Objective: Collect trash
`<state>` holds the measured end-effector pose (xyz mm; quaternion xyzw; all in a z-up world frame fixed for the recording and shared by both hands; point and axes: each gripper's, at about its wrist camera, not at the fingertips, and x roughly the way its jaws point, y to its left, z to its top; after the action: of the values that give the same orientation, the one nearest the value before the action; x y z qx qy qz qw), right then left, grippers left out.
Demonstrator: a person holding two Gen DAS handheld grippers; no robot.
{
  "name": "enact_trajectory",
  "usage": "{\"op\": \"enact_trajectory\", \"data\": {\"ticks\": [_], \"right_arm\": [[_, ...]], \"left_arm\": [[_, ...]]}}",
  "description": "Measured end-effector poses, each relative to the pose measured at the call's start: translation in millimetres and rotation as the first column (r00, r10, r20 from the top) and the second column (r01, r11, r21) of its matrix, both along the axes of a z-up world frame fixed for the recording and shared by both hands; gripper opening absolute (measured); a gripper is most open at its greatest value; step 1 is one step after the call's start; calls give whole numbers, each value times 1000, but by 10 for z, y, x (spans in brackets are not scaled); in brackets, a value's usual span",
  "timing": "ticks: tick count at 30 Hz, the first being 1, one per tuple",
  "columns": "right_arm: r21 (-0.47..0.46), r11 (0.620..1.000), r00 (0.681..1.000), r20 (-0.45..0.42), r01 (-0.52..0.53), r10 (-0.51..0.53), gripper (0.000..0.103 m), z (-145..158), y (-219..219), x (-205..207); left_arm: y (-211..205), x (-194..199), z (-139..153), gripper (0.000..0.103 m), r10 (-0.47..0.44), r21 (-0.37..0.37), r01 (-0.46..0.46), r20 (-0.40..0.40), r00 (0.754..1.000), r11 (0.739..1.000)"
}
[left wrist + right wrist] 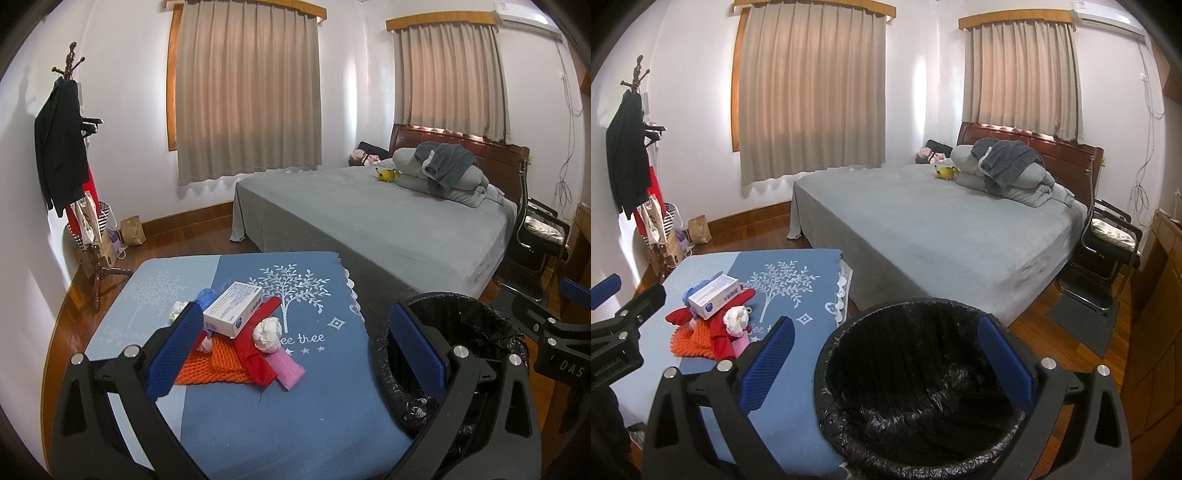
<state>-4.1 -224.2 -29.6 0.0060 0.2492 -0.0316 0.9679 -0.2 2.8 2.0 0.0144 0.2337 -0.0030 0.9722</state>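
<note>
A pile of items lies on the blue table (295, 398): a white box (232, 308) on top, crumpled white paper balls (266, 332), a red cloth (255, 343), an orange knit mat (218, 365), a pink piece (286, 369) and a blue scrap (205, 295). My left gripper (291, 347) is open and empty, just in front of the pile. A bin lined with a black bag (923, 387) stands right of the table. My right gripper (886, 362) is open and empty over the bin's rim. The pile also shows in the right wrist view (713, 317).
A grey bed (369, 221) with folded bedding stands beyond the table. A coat rack (74, 166) with clothes and bags stands at the left wall. A black chair (1108, 251) is right of the bed. A wooden cabinet (1156, 314) is at far right.
</note>
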Motion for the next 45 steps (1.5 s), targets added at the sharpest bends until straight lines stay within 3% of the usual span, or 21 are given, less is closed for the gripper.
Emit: {"op": "enact_trajectory", "data": {"ticks": [45], "right_arm": [[2,1000,1000,-9,-3,3,97,-25,62,24]], "left_arm": [[6,-10,10,98,2,-5,-2,-3,1000,1000]]}}
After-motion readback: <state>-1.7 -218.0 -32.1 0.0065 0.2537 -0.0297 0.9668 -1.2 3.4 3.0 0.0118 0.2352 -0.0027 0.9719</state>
